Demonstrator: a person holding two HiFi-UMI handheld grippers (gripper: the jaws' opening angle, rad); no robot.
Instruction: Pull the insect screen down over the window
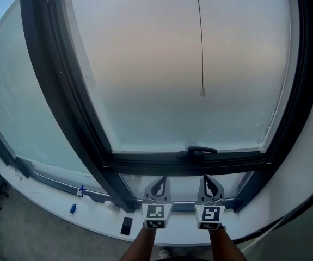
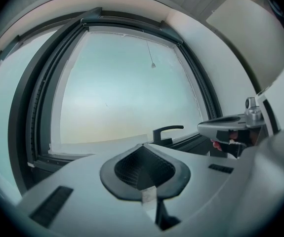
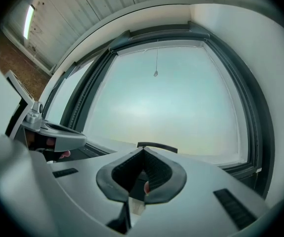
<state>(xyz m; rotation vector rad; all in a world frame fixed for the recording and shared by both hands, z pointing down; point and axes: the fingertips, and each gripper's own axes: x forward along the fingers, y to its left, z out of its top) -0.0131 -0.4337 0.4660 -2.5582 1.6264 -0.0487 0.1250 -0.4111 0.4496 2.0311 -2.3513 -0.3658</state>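
Holds left gripper point(image 1: 158, 181) and right gripper point(image 1: 210, 180) below the window handle point(image 1: 202, 150), each pressed together on nothing. Shows phone point(image 1: 126, 225) on sill point(image 1: 91, 221) from the head only, ceiling point(image 3: 82, 14) from gripper views only. Cannot make out the insect screen, just its pull cord point(image 1: 201, 37) hanging high before the pane point(image 1: 145, 80).

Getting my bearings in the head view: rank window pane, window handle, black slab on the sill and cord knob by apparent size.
Largest: window pane.
Then window handle and black slab: they look alike, and the slab sits nearer the camera, so unranked.
Smallest: cord knob.
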